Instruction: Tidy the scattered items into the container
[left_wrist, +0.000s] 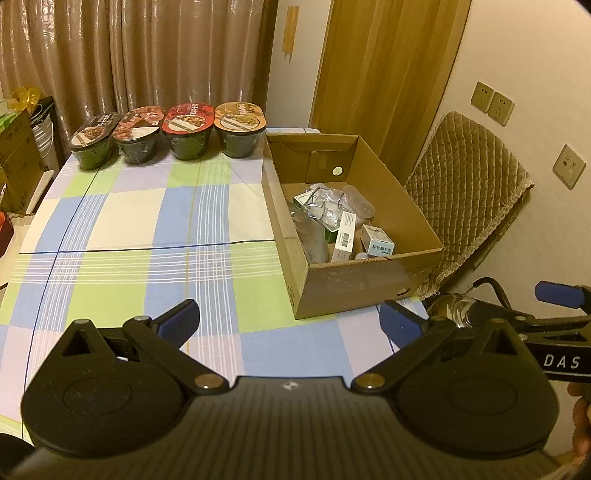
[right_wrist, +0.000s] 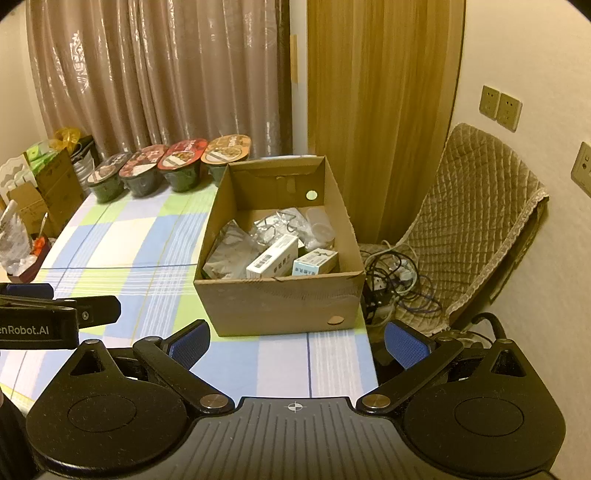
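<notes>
A brown cardboard box (left_wrist: 354, 284) (right_wrist: 277, 306) stands at the right edge of the checked tablecloth. Inside it lie small white cartons (left_wrist: 345, 236) (right_wrist: 273, 256), a pale blue carton (left_wrist: 376, 242) (right_wrist: 316, 263), clear plastic cups (right_wrist: 320, 227), crumpled clear bags (right_wrist: 231, 254) and a wire item (left_wrist: 325, 199). My left gripper (left_wrist: 290, 326) hovers open over the cloth, in front of the box and to its left, with nothing between its fingers. My right gripper (right_wrist: 297, 343) is open too, in front of the box's near wall, and holds nothing.
Four sealed food bowls (left_wrist: 166, 134) (right_wrist: 170, 171) line the table's far edge before a curtain. A quilted chair (left_wrist: 465, 199) (right_wrist: 472, 229) and a tangle of cables (right_wrist: 395, 284) sit right of the table. Cardboard boxes (right_wrist: 48, 195) stand on the left.
</notes>
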